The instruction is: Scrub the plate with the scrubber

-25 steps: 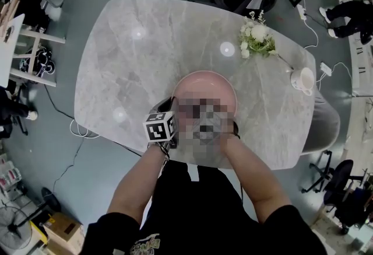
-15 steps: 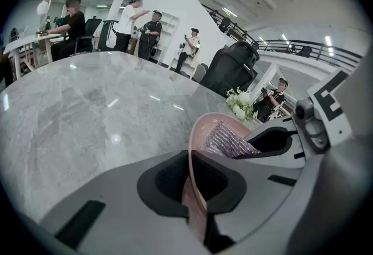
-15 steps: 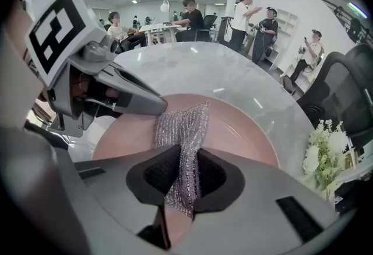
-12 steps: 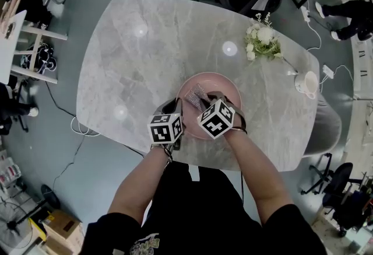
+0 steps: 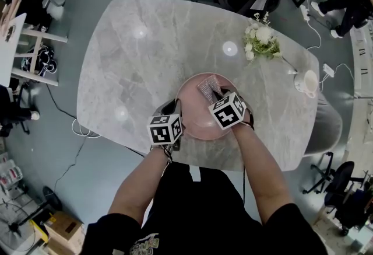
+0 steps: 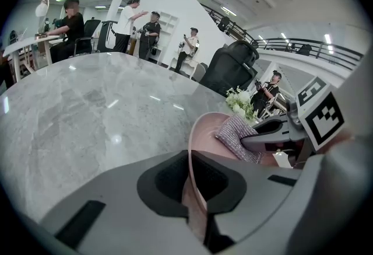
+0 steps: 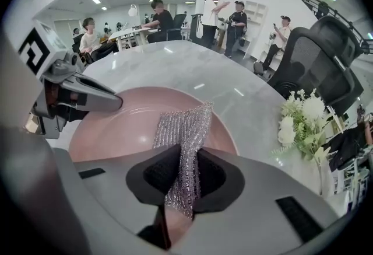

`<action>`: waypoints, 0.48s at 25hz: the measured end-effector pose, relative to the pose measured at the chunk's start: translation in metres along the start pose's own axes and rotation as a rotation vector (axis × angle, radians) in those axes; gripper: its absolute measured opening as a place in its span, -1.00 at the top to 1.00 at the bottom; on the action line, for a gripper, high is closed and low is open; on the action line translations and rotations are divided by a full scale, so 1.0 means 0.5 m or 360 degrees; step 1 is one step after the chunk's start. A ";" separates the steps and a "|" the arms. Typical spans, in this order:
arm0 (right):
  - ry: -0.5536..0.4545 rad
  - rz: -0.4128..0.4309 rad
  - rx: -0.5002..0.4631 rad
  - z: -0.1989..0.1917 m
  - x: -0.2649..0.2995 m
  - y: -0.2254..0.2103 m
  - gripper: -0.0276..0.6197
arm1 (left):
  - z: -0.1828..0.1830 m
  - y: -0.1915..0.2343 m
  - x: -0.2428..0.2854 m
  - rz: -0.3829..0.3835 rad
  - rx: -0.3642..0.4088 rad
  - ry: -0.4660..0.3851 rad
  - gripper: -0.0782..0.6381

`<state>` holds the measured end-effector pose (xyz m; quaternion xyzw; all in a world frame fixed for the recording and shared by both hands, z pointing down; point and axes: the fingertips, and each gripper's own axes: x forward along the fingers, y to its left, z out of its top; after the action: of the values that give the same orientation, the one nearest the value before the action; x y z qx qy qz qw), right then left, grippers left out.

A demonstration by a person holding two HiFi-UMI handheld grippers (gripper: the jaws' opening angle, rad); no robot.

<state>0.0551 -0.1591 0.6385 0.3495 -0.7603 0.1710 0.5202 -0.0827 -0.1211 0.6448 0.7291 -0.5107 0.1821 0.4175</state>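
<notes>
Jaws of the left gripper clenched the rim of the round pink plate — likely steadying it on the grey marble table — while the right gripper pinched the silver mesh scrubber, draped ahead onto the plate.

Text/brands/nos.: none legible in any view.
Left cube, on left tongs: b/w square marker pattern — no letters.
Right cube, on right tongs: same sort of marker — no readable chars.
</notes>
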 end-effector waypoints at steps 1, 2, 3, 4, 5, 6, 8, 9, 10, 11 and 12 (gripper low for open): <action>0.0003 -0.0009 0.0009 -0.004 -0.002 -0.007 0.68 | 0.000 0.000 0.000 0.0002 0.0000 -0.0001 0.71; 0.0008 -0.0018 0.0016 -0.009 -0.004 -0.013 0.68 | 0.000 0.000 0.000 0.0004 0.0001 -0.0002 0.71; 0.0012 -0.0026 0.0022 -0.012 -0.006 -0.018 0.68 | 0.000 0.000 -0.001 0.0007 0.0002 -0.0002 0.71; 0.0014 -0.0033 0.0024 -0.015 -0.009 -0.023 0.68 | 0.000 0.000 -0.001 0.0011 0.0004 -0.0001 0.71; 0.0013 -0.0041 0.0024 -0.016 -0.012 -0.026 0.68 | 0.000 0.000 -0.001 0.0016 0.0010 0.0002 0.71; 0.0008 -0.0047 0.0025 -0.017 -0.015 -0.030 0.68 | 0.000 0.000 -0.001 0.0023 0.0022 0.0008 0.71; -0.0028 -0.0039 0.0059 -0.018 -0.023 -0.034 0.68 | 0.000 -0.002 0.001 0.0037 0.0067 0.0026 0.70; -0.0060 -0.0019 0.0101 -0.017 -0.028 -0.035 0.68 | 0.000 -0.003 0.001 0.0043 0.0093 0.0035 0.69; -0.0100 0.0012 0.0161 -0.016 -0.035 -0.036 0.68 | 0.002 -0.004 0.001 0.0050 0.0121 0.0041 0.68; -0.0148 0.0046 0.0230 -0.014 -0.043 -0.036 0.68 | 0.005 -0.004 0.000 0.0059 0.0149 0.0040 0.67; -0.0199 0.0079 0.0293 -0.011 -0.053 -0.037 0.68 | 0.010 -0.003 -0.003 0.0071 0.0177 0.0029 0.67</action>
<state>0.0775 -0.1592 0.6148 0.3867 -0.7807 0.2309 0.4332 -0.0826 -0.1238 0.6402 0.7380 -0.5121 0.2261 0.3767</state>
